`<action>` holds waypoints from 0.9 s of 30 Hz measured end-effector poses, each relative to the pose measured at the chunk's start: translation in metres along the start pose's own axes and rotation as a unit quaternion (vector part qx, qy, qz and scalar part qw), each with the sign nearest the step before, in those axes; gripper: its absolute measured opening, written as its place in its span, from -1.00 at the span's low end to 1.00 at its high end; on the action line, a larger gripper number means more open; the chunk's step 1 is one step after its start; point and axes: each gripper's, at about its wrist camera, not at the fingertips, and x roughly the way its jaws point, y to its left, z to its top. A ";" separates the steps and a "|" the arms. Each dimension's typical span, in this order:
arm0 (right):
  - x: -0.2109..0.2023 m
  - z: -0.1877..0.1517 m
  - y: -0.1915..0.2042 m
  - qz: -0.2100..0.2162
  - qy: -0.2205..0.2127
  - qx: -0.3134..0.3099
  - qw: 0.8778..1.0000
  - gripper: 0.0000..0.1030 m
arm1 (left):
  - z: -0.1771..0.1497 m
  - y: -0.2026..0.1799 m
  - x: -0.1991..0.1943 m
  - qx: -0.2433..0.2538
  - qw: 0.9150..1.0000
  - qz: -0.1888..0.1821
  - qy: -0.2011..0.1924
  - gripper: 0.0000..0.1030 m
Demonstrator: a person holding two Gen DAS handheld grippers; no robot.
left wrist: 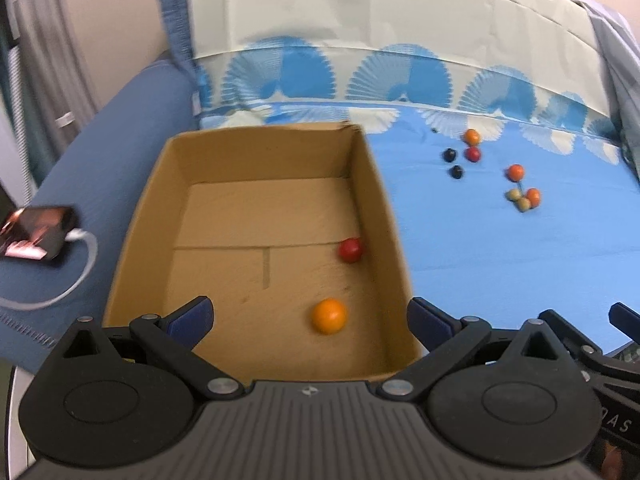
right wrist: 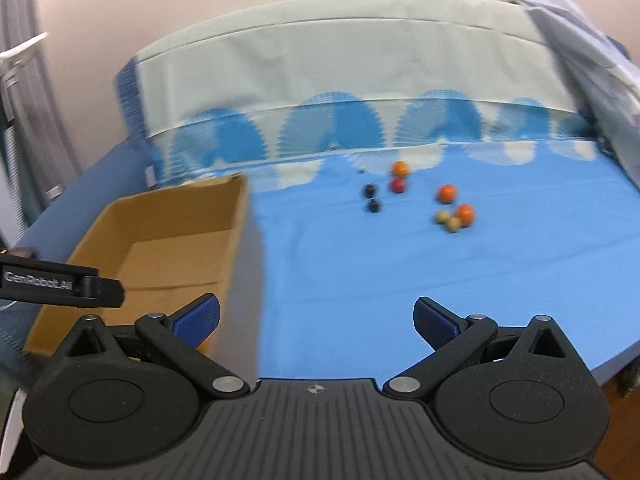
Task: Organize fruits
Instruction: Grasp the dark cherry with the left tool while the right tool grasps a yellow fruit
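Left tool [left wrist: 310, 316] spread over box [left wrist: 256, 152], orange fruit [left wrist: 329, 315] inside

Blue bedsheet [left wrist: 500, 264] carries cardboard box [left wrist: 372, 184], scattered small fruits [left wrist: 516, 172], phone [left wrist: 36, 236].

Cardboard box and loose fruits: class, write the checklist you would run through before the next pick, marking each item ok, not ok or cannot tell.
1. Left tool open and holding nothing: ok.
2. Right tool open and holding nothing: ok.
3. Cardboard box upright with room left: ok; only a red fruit and an orange fruit lie inside.
4. All fruits boxed: not ok; a cluster of loose fruits remains on the blue cloth.
5. Bare cloth between the right tool and the cluster: ok.
6. Whether the pale fruits are joined by a stem: cannot tell, the view is blurred.
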 end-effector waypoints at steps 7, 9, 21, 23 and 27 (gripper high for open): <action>0.028 0.013 -0.072 -0.064 -0.015 0.032 0.997 0.99 | 0.036 -0.067 0.038 0.042 0.998 -0.035 -0.006 1.00; 0.040 0.020 -0.093 -0.081 -0.024 0.040 0.996 0.99 | 0.048 -0.083 0.055 0.043 0.998 -0.045 -0.002 1.00; 0.194 0.069 -0.208 -0.127 -0.022 0.069 0.989 0.98 | 0.135 -0.187 0.214 0.052 0.996 -0.074 0.020 1.00; 0.227 0.072 -0.222 -0.118 -0.005 0.074 0.990 0.98 | 0.141 -0.194 0.243 0.039 0.996 -0.077 0.029 1.00; 0.275 0.064 -0.224 -0.085 0.029 0.070 0.994 0.95 | 0.151 -0.204 0.299 0.017 0.996 -0.070 0.053 1.00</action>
